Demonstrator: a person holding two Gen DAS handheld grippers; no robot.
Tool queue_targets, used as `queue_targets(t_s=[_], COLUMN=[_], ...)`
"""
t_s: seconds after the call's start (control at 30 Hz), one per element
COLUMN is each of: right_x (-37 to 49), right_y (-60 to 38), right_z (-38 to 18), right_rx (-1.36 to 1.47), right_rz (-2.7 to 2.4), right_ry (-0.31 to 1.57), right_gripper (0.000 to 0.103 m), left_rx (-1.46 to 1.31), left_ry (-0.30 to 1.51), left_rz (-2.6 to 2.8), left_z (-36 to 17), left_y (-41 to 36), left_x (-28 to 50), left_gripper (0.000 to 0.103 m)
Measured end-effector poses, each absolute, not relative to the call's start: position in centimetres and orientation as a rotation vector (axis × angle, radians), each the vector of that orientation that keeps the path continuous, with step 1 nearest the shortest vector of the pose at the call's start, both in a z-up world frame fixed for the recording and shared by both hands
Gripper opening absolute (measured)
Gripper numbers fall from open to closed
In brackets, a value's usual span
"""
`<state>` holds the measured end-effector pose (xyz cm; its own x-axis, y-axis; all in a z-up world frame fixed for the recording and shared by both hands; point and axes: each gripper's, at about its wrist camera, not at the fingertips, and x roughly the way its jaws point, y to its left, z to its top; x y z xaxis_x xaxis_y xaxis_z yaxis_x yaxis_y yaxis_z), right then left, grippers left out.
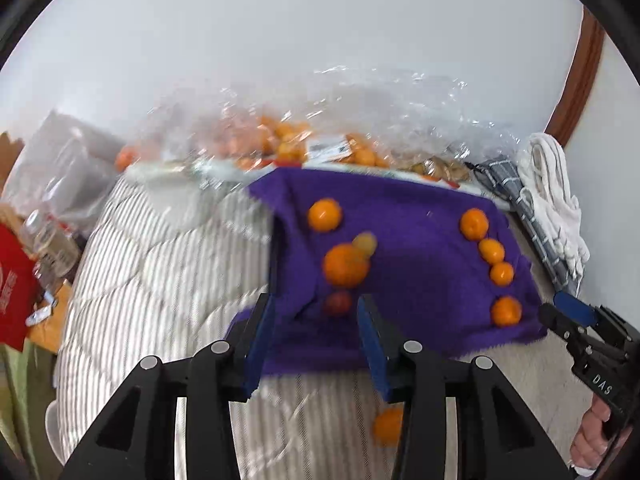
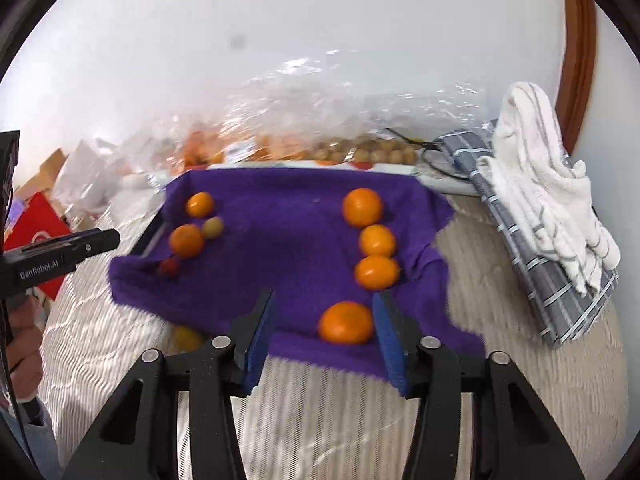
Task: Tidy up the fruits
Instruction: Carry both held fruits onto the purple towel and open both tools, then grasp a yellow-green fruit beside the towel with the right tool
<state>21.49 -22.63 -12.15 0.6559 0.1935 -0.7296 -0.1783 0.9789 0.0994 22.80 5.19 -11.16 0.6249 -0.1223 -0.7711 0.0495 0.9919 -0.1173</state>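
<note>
Both the left hand-held gripper (image 1: 316, 332) and the right hand-held gripper (image 2: 324, 328) hung with jaws apart, empty, over the purple cloth (image 2: 288, 240) (four oranges (image 2: 376, 272) lined its right side).

each view looks forward and down along its own blue-padded fingers, from just above the bedding. the left camera sits at the near left of the purple cloth (image 1: 408, 240), the right camera at its near right. both share the cloth (image 2: 288, 236), its oranges (image 2: 362, 207), the plastic bags and the wall.
</note>
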Motion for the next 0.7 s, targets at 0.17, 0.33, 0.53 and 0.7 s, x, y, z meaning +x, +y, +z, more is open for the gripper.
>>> queue_targets(t_s=[0.17,0.33,0.53,0.7], right_x=[19.3,18.7,19.0,20.1], right_y=[-19.1,-15.5,-12.4,-11.6], right_z=[-12.9,-14.5,-16.5,-17.7], right_rx=[-0.029,-0.068,-0.1,-0.099], right_rz=[0.272,0.35,0.385,0.374], right_ry=[0.818,0.844,0.876,0.898], right_gripper=[0.042,0.042,0.042,0.042], left_rx=[-0.096,-0.089,-0.093,-0.126], left_ry=[0.915,0.945,0.946,0.925], left_rz=[-0.059,-0.04,-0.022,-0.023], left_z=[-13.7,-16.2,-17.7,-18.6], left_y=[8.1,10.2,12.1,13.2], left_x=[19.6,17.4,16.1,15.6], left_gripper=[0.04,0.04,0.04,0.04])
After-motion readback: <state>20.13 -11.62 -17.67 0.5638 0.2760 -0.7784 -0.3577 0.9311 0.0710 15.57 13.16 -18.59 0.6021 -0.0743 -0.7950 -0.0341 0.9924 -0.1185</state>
